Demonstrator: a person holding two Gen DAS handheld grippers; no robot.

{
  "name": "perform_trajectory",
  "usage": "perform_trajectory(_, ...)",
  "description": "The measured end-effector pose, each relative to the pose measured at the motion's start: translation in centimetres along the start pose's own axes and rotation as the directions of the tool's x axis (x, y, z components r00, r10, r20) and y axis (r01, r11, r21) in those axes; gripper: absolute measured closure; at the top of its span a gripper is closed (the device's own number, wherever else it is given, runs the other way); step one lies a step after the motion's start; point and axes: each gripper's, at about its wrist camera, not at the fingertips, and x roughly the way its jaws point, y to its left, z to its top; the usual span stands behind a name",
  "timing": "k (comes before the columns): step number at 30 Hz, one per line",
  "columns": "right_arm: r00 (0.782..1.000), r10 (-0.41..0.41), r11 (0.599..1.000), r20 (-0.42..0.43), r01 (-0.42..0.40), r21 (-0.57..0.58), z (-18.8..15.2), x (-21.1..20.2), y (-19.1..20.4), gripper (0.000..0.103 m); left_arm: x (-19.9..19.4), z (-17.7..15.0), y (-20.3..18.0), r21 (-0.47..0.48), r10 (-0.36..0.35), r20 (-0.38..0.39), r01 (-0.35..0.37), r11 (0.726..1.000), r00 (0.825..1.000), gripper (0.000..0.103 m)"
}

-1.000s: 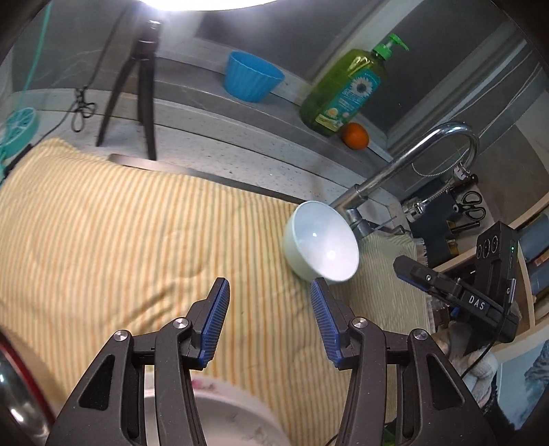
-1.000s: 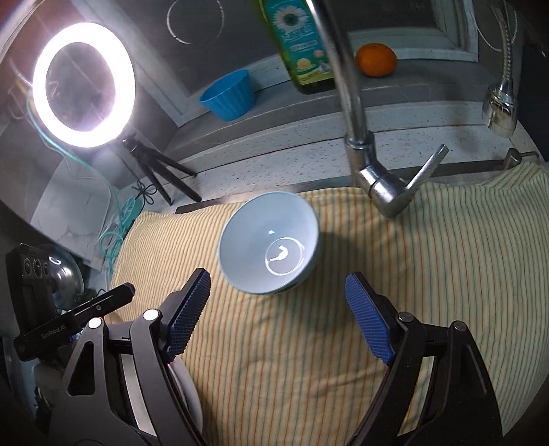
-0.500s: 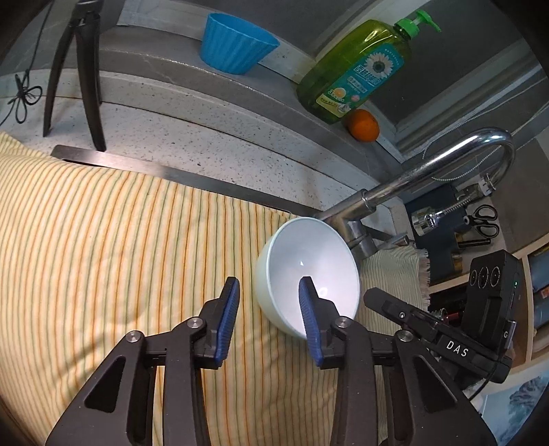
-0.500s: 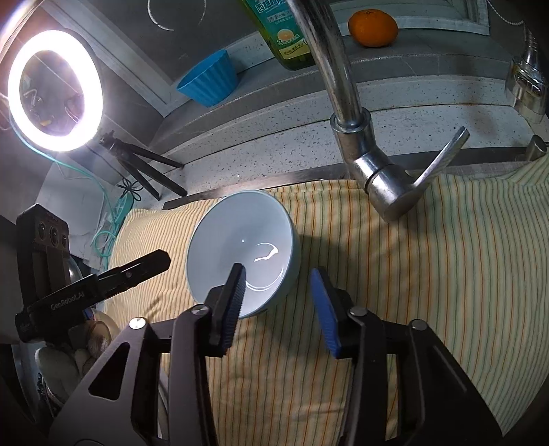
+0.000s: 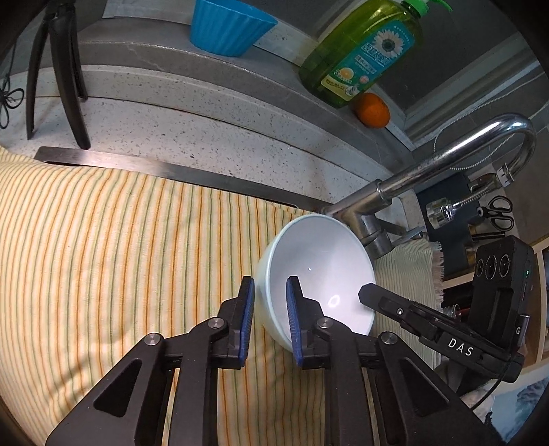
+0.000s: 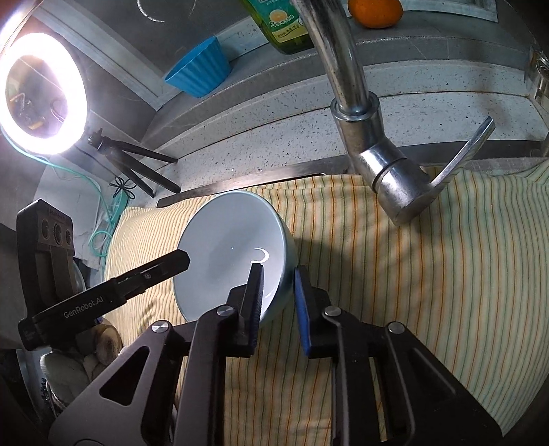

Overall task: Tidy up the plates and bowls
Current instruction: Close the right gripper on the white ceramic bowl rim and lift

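Observation:
A pale blue-white bowl (image 5: 319, 260) sits tilted on a yellow striped cloth (image 5: 103, 240) in front of the faucet. My left gripper (image 5: 269, 284) straddles its left rim, one blue pad outside the wall and one inside. The jaws are closing and the pads sit against the wall. In the right wrist view the bowl (image 6: 226, 247) has my right gripper (image 6: 276, 272) on its opposite rim, jaws closing in the same way, one pad inside and one outside. Each view shows the other gripper's finger reaching to the far rim.
The steel faucet (image 6: 377, 164) arches over the cloth just behind the bowl. On the ledge stand a blue cup (image 5: 226, 27), a green soap bottle (image 5: 360, 58) and an orange (image 5: 372, 109). A ring light (image 6: 41, 92) on a tripod (image 5: 65, 68) stands at the left.
Both grippers came down and forward onto the bowl, and their jaws narrowed from wide apart to closed over opposite rims. The bowl now looks more tilted.

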Motion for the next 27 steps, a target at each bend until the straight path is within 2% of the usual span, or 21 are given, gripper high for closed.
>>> perform_trajectory(9, 1.000, -0.002, 1.000, 0.002, 0.002, -0.014, -0.1, -0.2, 0.1, 0.088, -0.5, -0.3, -0.4, 0.004, 0.016, 0.017, -0.016, 1.000, 1.000, 0.088)
perform_trajectory(15, 0.999, 0.032, 0.999, 0.003, -0.031, -0.030, -0.7, -1.1, 0.9, 0.088, -2.2, -1.2, -0.8, 0.008, 0.027, 0.050, -0.028, 1.000, 0.998, 0.088)
perform_trajectory(21, 0.998, 0.069, 0.996, 0.014, -0.068, -0.060, -1.7, -2.5, 3.0, 0.088, -4.8, -2.6, -0.8, 0.004, 0.045, 0.094, -0.045, 0.999, 0.995, 0.088)
perform_trajectory(27, 0.995, 0.086, 0.990, 0.046, -0.080, -0.115, -3.5, -4.1, 7.2, 0.088, -8.6, -4.2, 0.2, 0.016, 0.048, 0.143, -0.051, 0.999, 0.989, 0.088)
